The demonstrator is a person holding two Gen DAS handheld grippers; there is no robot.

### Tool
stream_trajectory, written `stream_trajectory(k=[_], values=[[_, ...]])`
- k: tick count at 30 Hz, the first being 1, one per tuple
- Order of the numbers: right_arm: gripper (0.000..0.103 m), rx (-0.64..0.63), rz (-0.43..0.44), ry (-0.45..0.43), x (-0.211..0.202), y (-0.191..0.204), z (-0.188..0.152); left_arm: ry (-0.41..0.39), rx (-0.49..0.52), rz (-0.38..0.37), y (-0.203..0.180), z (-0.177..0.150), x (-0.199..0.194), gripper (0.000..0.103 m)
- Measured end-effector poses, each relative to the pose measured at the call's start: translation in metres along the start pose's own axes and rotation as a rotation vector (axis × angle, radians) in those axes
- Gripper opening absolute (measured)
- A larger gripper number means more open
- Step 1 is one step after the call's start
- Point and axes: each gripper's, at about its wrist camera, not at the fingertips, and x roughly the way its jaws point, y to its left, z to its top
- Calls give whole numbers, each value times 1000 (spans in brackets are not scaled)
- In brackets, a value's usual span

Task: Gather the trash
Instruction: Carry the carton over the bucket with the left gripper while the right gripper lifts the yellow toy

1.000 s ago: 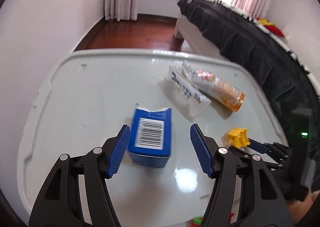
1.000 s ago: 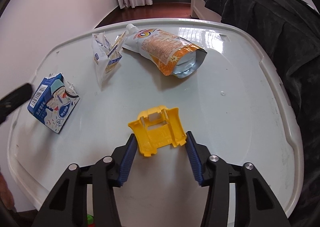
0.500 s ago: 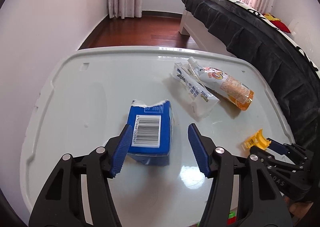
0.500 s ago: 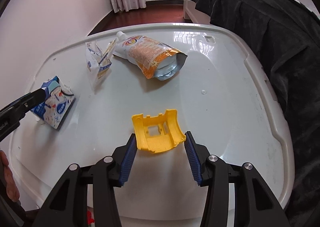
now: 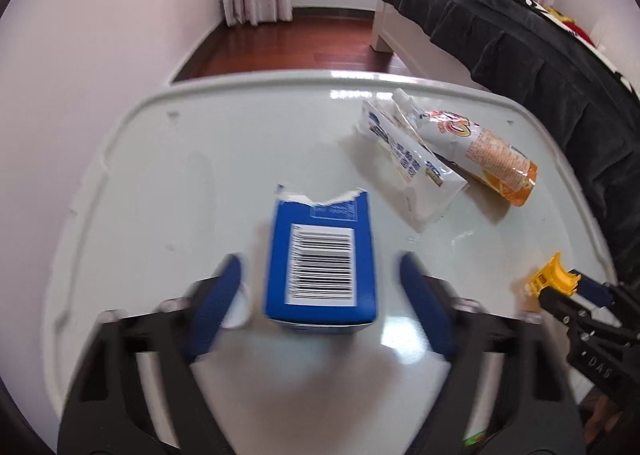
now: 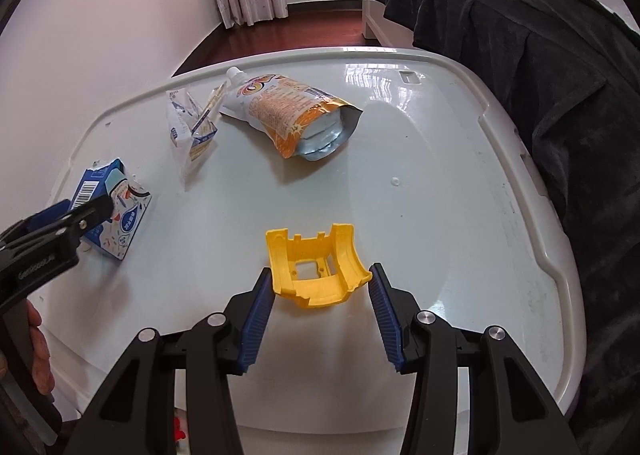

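The left gripper (image 5: pixel 320 303) straddles the blue carton (image 5: pixel 322 255) near the white table's (image 5: pixel 160 159) left edge; its jaws have just been closing, gaps remain on both sides. The right gripper (image 6: pixel 318 315) clasps a yellow plastic piece (image 6: pixel 316 267) at mid-table. 2 pouches, white (image 6: pixel 192 127) and orange (image 6: pixel 288 115), lie toward the far rim; bare surface lies to the right.

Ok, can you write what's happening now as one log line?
left tongs: closing round blue carton, not gripping | right tongs: holding yellow plastic piece
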Motion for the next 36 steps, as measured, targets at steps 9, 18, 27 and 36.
stream_trajectory(k=[9,18,27,36], values=[[48,13,16,-29,-32,0,-13,-95,13,-27,5,-7,-43,49],[48,-2,99,-83,-110,11,-57,-189,223,-88,-35,-74,-127,49],[48,-43,109,-57,-135,10,-104,-47,278,-188,-68,-181,-152,50],[48,67,22,25,-56,2,-59,-128,227,-239,-63,-173,-168,50]])
